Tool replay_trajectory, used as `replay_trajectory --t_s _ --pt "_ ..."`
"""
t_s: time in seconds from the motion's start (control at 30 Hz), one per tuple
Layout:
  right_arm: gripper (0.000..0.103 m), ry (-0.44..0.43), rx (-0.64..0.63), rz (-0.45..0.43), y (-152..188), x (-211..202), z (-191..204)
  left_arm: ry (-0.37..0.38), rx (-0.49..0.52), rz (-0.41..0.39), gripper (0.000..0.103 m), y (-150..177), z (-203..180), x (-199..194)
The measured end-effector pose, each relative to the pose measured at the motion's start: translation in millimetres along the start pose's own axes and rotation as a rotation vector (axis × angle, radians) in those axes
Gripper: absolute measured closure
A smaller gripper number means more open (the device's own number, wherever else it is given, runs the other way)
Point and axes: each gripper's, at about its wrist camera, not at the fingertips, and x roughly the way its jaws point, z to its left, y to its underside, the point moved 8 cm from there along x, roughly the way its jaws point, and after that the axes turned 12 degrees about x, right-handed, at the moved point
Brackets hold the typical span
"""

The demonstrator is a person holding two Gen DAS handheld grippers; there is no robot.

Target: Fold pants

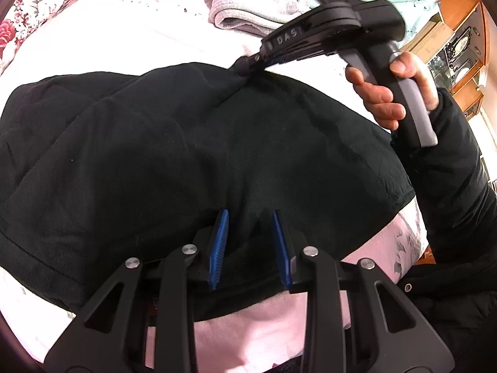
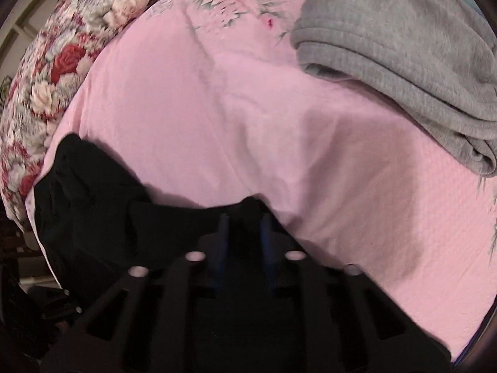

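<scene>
**Ana:** Pants (image 1: 192,143) fill the left wrist view: black, matte cloth, loosely heaped on the pink bedspread (image 1: 248,335), with soft creases and a hem seam running along the left side.

**Ben:** And the left gripper (image 1: 250,245)?

**Ana:** Its blue pads (image 1: 219,248) stand part open with a fold of the black cloth bunched between them; I cannot tell whether they press on it. At the far edge of the heap the right gripper (image 1: 245,63) pinches the cloth into a small peak, a hand (image 1: 388,93) in a dark sleeve around its handle.

**Ben:** What is hard to read there?

**Ana:** The bedspread's far part is washed out white, and the pants are cut off at the left edge.

**Ben:** Right wrist view?

**Ana:** Blurred. The right gripper (image 2: 245,233) is pressed onto a tuft of the pants (image 2: 93,192), which spread away near left. The pink bedspread (image 2: 248,108) lies beyond, a folded grey garment (image 2: 403,62) far right, a floral quilt (image 2: 62,62) far left.
</scene>
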Motion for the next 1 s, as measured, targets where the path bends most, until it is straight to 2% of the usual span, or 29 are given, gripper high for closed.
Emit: replay_trajectory --t_s 0.17,0.3,0.4,0.47,0.5,0.53,0.6,0.67,0.77,0.8,0.83,0.87,0.9,1.0 --pt "0.096 0.013 0.032 -0.11 -6 -27 2 -0.003 -0.002 0.005 0.073 -1 -1 1" --pt "0.096 0.042 0.037 -0.088 -8 -8 -4 -0.012 -0.006 0.01 0.073 -2 -2 2" --pt "0.094 0.021 0.032 -0.103 -9 5 -3 -0.021 -0.006 0.014 0.073 -3 -4 2" --pt "0.081 0.027 0.029 -0.103 -8 5 -4 -0.022 -0.015 0.025 0.073 -5 -5 1" --pt "0.061 0.047 0.043 -0.102 -7 2 -8 -0.018 -0.019 0.032 0.072 -7 -5 0" --pt "0.059 0.065 0.065 -0.117 -7 -4 -13 -0.011 -0.022 0.032 0.072 -10 -6 -1" --pt "0.059 0.025 0.1 -0.15 -2 -29 -21 -0.003 -0.028 0.015 0.072 -19 -5 -8" --pt "0.058 0.001 0.122 -0.189 5 -53 -28 0.002 -0.013 -0.023 0.072 -40 -7 -18" --pt "0.058 0.015 0.166 -0.226 34 -81 -48 -0.006 0.023 -0.049 0.071 -76 -13 -18" --pt "0.059 0.02 0.182 -0.228 51 -85 -55 -0.018 0.036 -0.035 0.072 -91 -14 -8" --pt "0.073 0.029 0.185 -0.223 67 -86 -62 -0.02 0.041 -0.016 0.072 -101 -15 2" --pt "0.084 0.035 0.183 -0.214 84 -85 -67 -0.018 0.047 0.01 0.077 -110 -15 16" --pt "0.096 0.031 0.187 -0.197 105 -81 -70 -0.013 0.057 0.049 0.092 -122 -16 36" --pt "0.097 0.006 0.217 -0.171 157 -74 -75 -0.037 0.087 0.116 0.095 -143 -17 80"
